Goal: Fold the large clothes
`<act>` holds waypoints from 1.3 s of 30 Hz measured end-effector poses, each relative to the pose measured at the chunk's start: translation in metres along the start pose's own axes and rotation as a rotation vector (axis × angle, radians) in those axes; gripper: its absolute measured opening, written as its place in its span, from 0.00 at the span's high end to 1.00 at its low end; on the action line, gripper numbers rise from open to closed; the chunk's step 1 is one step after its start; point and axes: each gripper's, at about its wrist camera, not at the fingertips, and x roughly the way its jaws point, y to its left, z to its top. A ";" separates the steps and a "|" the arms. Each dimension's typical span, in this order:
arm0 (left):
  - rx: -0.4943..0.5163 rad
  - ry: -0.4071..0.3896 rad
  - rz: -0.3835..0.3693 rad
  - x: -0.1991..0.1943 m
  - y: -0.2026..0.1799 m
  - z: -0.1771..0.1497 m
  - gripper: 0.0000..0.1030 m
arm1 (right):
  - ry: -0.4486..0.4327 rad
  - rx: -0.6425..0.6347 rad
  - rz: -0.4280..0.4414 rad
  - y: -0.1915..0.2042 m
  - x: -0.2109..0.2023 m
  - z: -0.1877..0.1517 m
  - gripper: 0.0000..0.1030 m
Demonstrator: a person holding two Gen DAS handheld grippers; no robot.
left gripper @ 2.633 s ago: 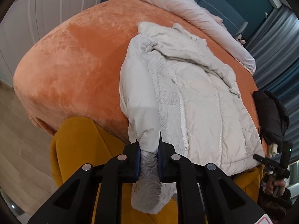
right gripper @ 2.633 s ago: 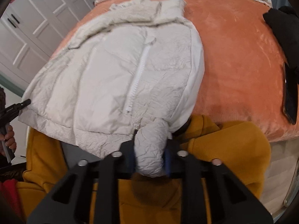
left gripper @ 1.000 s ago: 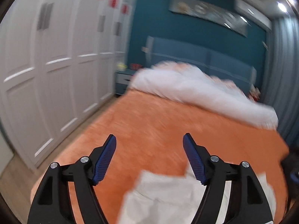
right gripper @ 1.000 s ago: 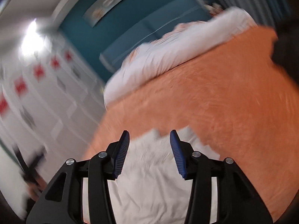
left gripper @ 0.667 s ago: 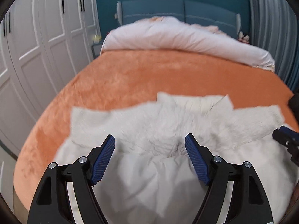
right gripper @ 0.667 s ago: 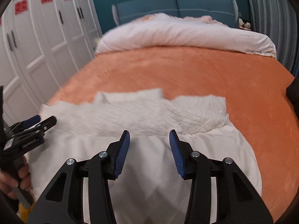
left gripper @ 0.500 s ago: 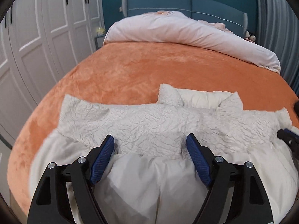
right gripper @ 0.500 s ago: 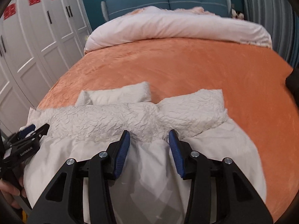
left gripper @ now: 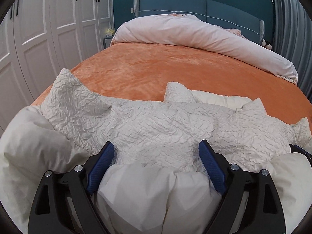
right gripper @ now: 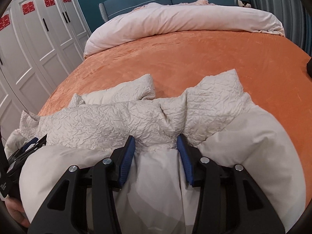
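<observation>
A cream-white puffer jacket [left gripper: 156, 124] lies folded on the orange bed cover [left gripper: 156, 70], its crinkled outer side lying over the smooth lining. My left gripper [left gripper: 156, 156] is open, its blue-padded jaws straddling a bulge of smooth jacket fabric. The jacket also fills the right wrist view [right gripper: 120, 120]. My right gripper [right gripper: 156, 146] is open with jacket fabric between its jaws. The left gripper's tip shows at the left edge of the right wrist view [right gripper: 33, 144].
A rolled pale duvet [left gripper: 195, 35] lies across the head of the bed before a blue headboard [left gripper: 204, 5]. White wardrobe doors [left gripper: 48, 29] line the left side. Grey curtains [left gripper: 292, 29] hang at the right. A dark item [right gripper: 309, 66] sits at the right bed edge.
Both grippers let go of the sleeves they held, opened, and lowered onto the folded jacket. The jacket went from spread open to folded over on the bed.
</observation>
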 end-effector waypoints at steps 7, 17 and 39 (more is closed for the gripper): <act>-0.003 -0.012 0.022 0.008 -0.005 -0.005 0.16 | -0.011 0.017 0.010 0.000 0.008 -0.005 0.58; -0.004 -0.020 0.033 0.015 -0.007 -0.009 0.15 | -0.024 0.033 0.019 -0.001 0.014 -0.011 0.58; -0.403 0.212 -0.078 0.022 0.159 0.060 0.28 | 0.125 0.207 -0.086 -0.076 -0.005 0.053 0.55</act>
